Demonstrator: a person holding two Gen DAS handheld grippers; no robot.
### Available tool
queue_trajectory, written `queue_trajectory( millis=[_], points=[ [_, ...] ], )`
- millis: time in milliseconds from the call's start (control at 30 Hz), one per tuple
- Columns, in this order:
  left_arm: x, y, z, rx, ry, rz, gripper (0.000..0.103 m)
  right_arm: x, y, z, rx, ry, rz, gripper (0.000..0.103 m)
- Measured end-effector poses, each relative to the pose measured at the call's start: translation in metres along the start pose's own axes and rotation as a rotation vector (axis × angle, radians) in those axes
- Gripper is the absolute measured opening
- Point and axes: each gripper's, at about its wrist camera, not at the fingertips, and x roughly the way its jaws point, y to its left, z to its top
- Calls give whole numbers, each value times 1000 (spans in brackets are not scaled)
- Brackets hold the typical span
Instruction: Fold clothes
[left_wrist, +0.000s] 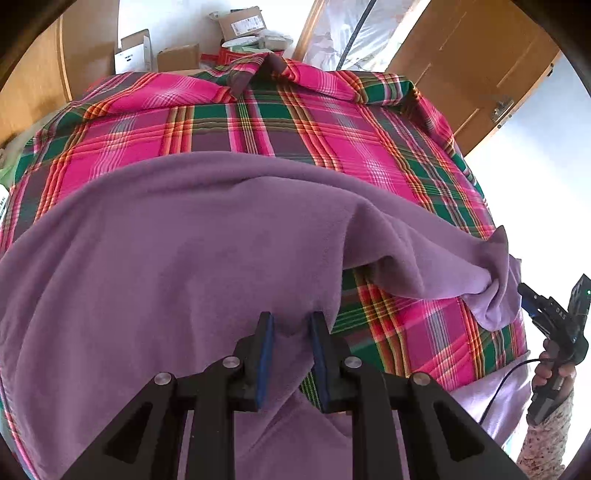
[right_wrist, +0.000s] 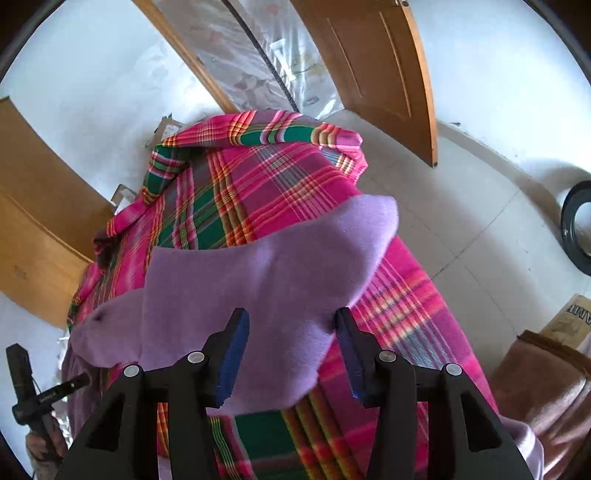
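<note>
A purple fleece cloth (left_wrist: 184, 258) lies on a table covered with a pink and green plaid cloth (left_wrist: 295, 122). My left gripper (left_wrist: 291, 325) is shut on a raised fold at the purple cloth's near edge. In the right wrist view the same purple cloth (right_wrist: 258, 266) runs between the blue pads of my right gripper (right_wrist: 291, 321), which stands wide open around its bunched end. The right gripper (left_wrist: 528, 295) also shows at the cloth's right corner in the left wrist view, held by a hand (left_wrist: 550, 369). At the lower left of the right wrist view is the left gripper (right_wrist: 74, 382).
Cardboard boxes (left_wrist: 177, 55) are stacked past the table's far edge. An open wooden door (right_wrist: 380, 74) stands beyond the table. A black ring (right_wrist: 576, 232) lies on the tiled floor to the right. A brown padded seat (right_wrist: 546, 387) is beside the table's right side.
</note>
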Motion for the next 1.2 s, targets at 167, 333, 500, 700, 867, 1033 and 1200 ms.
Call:
queue_trajectory(
  millis=[167,333,500,700,867,1033,1200],
  points=[
    [2,-6,2,18,2,25,21,12,11,7,-12,-12,3,40],
    [6,-7,5,9,7,31,21,18,26,22,-89,-51,-56,6],
    [4,-1,7,-20,8,-10,21,0,36,50,-128,-159,-90,6],
    [-3,-3,2,-11,13,-14,21,-9,32,75,-124,-224,-135,6],
    [-13,-14,-5,23,6,-22,21,2,21,82,-85,-217,-186,6],
    [-15,-22,-11,44,15,-15,21,22,13,77,-83,-127,-171,11],
    [-9,-32,-14,67,19,31,21,14,20,64,-118,-122,-171,34]
  ],
)
